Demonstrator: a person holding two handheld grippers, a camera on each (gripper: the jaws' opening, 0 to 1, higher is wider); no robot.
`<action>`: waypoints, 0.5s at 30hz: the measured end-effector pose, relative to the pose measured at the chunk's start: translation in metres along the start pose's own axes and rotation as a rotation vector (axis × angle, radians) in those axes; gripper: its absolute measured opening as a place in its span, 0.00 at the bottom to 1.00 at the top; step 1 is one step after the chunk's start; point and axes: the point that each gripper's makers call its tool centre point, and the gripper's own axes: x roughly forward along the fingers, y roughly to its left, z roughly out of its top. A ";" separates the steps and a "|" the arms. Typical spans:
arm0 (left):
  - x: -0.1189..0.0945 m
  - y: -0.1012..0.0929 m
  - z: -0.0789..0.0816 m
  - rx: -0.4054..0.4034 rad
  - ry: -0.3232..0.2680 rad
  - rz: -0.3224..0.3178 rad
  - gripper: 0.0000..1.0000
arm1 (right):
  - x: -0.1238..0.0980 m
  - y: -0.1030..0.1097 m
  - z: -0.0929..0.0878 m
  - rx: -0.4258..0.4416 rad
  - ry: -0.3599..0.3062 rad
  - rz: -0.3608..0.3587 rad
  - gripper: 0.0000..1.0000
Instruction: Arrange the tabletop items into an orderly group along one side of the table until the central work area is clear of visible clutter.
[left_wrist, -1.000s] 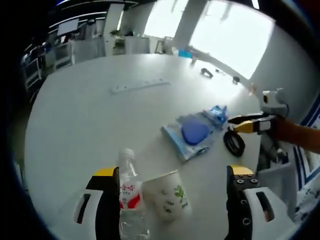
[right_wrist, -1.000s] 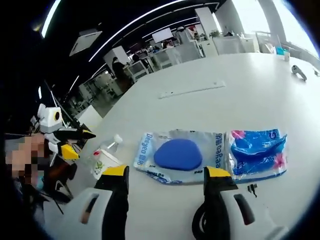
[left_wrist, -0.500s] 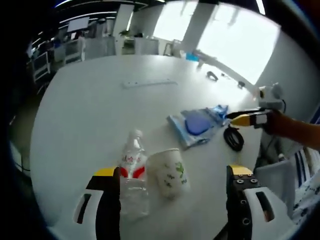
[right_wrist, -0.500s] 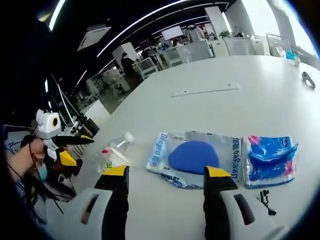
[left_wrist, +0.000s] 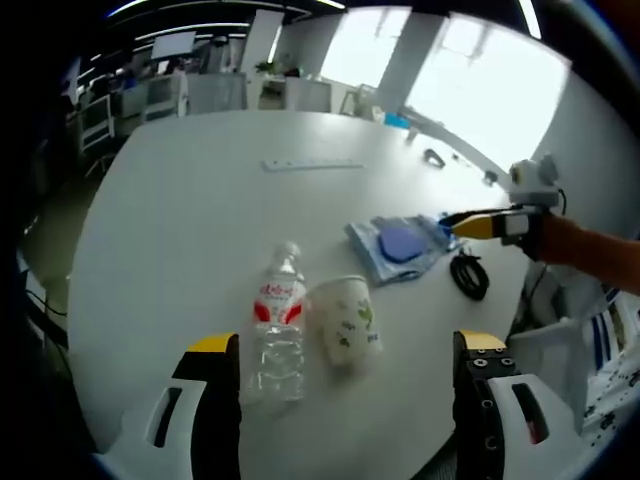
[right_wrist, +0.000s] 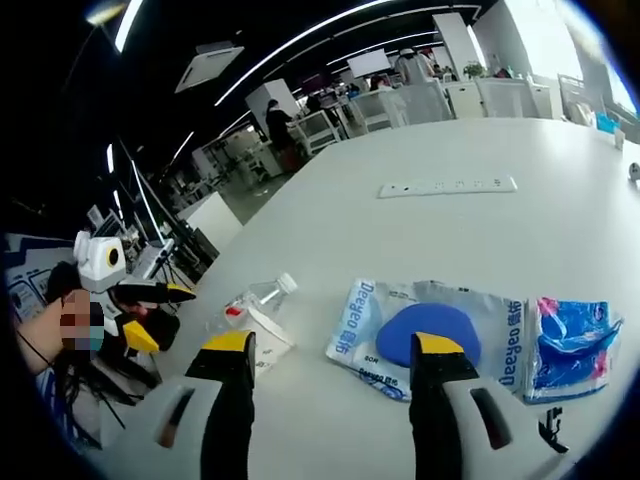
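- Office space with rows of desks and bright windows lies beyond the big white table (left_wrist: 160, 250), whose middle is bare; the clutter sits toward the near edge. Sweeping things carelessly along that edge could push something over it.
- Clear pouch with a blue pad inside (right_wrist: 425, 335) lies flat next to a blue packet (right_wrist: 572, 335), the two touching or nearly so. Both are limp plastic, so a pinch at a corner may just lift a flap and drag the neighbour askew.
- Left gripper (left_wrist: 345, 400) hangs above the table edge with its jaws spread wide and nothing between them. It shows from the side in the right gripper view (right_wrist: 140, 300).
- Right gripper (right_wrist: 330, 395) is likewise spread and empty, hovering short of the pouch; it is seen from the side in the left gripper view (left_wrist: 480, 224).
- Plastic water bottle (left_wrist: 277, 330) lies on its side just beside a tipped paper cup (left_wrist: 342, 320). Both are round and would likely roll if nudged, and the cup crushes easily under a hard squeeze.
- White power strip (left_wrist: 312, 164) sits well apart, far across the table, a long reach.
- Black coiled cable (left_wrist: 468, 276) rests near the table edge by the pouch; a loose loop could snag a jaw.
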 end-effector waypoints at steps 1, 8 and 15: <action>-0.001 0.000 0.000 0.001 -0.002 0.002 0.85 | 0.001 0.002 0.001 0.004 0.000 0.006 0.62; -0.012 0.005 -0.005 -0.014 -0.018 0.020 0.85 | 0.013 0.015 0.009 -0.022 0.012 0.026 0.64; -0.018 0.008 -0.015 -0.032 -0.024 0.036 0.85 | 0.029 0.031 0.015 -0.041 0.030 0.058 0.65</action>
